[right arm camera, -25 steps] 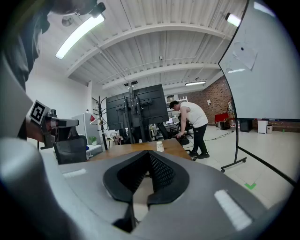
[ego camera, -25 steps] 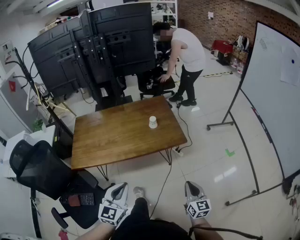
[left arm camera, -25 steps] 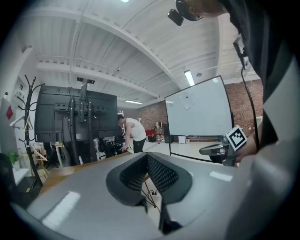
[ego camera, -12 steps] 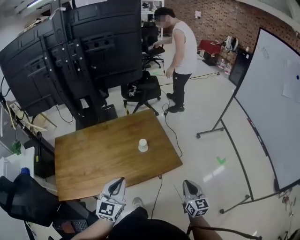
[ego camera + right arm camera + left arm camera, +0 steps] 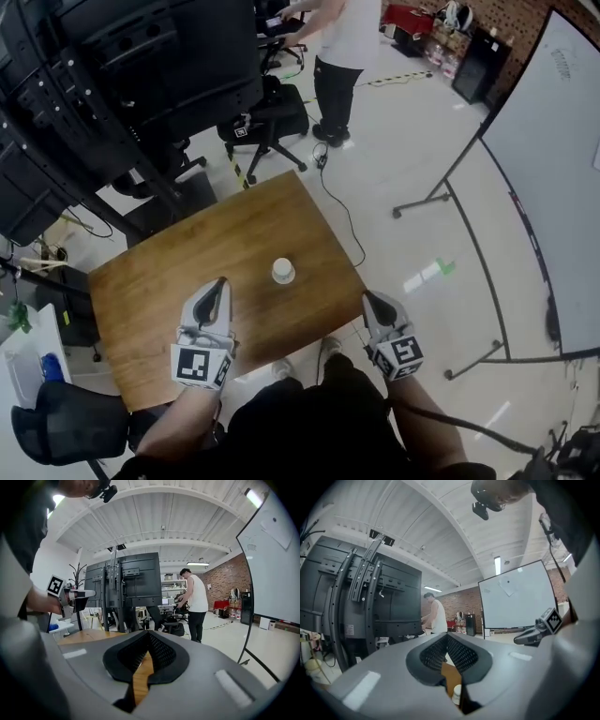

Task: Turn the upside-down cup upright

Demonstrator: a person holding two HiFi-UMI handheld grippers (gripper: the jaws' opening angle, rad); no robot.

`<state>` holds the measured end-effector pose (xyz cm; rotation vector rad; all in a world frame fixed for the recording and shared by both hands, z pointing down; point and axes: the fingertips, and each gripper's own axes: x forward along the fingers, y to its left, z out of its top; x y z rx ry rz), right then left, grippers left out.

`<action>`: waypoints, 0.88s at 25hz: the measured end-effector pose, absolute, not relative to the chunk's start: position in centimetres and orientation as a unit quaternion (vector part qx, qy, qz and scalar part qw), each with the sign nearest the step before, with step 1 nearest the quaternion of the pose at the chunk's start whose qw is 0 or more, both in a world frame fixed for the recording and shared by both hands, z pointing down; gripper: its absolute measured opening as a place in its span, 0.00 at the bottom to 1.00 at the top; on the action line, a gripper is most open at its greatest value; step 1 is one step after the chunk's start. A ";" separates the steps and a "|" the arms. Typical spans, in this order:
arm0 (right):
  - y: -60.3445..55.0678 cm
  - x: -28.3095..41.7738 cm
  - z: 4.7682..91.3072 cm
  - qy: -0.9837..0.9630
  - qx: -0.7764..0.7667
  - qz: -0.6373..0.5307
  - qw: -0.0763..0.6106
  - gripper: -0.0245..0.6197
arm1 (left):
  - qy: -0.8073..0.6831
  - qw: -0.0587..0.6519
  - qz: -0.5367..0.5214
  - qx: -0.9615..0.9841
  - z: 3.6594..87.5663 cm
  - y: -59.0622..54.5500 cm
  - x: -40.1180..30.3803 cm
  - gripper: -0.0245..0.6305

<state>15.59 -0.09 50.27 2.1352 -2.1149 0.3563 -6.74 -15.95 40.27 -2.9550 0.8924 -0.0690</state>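
Note:
A white paper cup (image 5: 282, 271) stands upside down near the right middle of the wooden table (image 5: 169, 291). My left gripper (image 5: 220, 284) is over the table's near part, left of the cup and apart from it, with its jaws together and nothing in them. My right gripper (image 5: 367, 298) hangs at the table's near right corner, also shut and empty. In the left gripper view, the cup (image 5: 457, 694) shows low through the slit under the closed jaws of the left gripper (image 5: 446, 637). The right gripper view shows only table wood (image 5: 140, 677) beneath the right gripper (image 5: 149, 633).
A person (image 5: 337, 37) stands beyond the table by an office chair (image 5: 267, 127). Large black screens on stands (image 5: 122, 75) line the far left. A whiteboard on a wheeled frame (image 5: 553, 169) stands at the right. A black chair (image 5: 66, 431) sits at the near left.
Both grippers have moved forward from over the floor to the table's near edge. The table and cup now sit much closer. The cup has not moved on the table.

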 end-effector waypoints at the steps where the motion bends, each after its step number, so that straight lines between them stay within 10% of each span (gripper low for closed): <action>1: -0.7 16.0 50.9 -0.702 0.699 0.124 0.057 0.04 | 0.297 0.024 -0.027 -0.954 40.7 -16.1 -6.7 0.04; 22: -18.5 11.1 64.9 -0.845 0.479 0.191 0.140 0.15 | 0.548 0.036 -0.041 -0.835 38.2 -14.2 -16.2 0.04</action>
